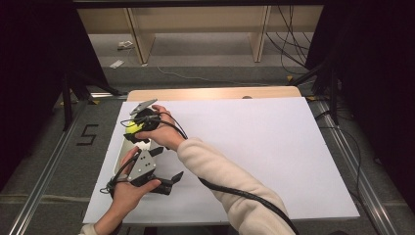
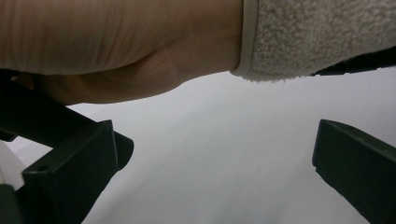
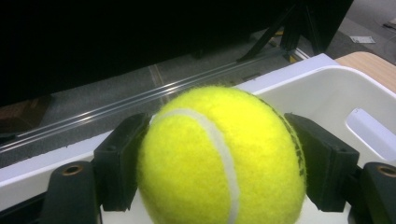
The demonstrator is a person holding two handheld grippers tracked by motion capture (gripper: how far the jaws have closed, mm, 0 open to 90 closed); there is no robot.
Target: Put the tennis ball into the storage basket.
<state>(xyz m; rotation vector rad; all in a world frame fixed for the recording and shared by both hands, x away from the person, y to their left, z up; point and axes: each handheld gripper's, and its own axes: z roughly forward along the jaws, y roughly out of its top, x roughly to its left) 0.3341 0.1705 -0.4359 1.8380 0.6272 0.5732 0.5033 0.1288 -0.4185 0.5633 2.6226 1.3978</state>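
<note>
Unlabelled tennis ball (image 3: pixel 219 158) over white bin (image 3: pixel 327 88)

Yellow-green ball (image 3: pixel 219 158) with a white curved seam, between black fingers (image 3: pixel 119 161); white bin (image 3: pixel 327 95); white sheet (image 1: pixel 254 147) over the pale wood tabletop (image 1: pixel 210 93); cream sleeve (image 1: pixel 230 183).

The white desk (image 1: pixel 274 147) lies open to the right. The sleeved right forearm (image 1: pixel 230 181) crosses directly before the left gripper (image 1: pixel 169 182), blocking that path.
</note>
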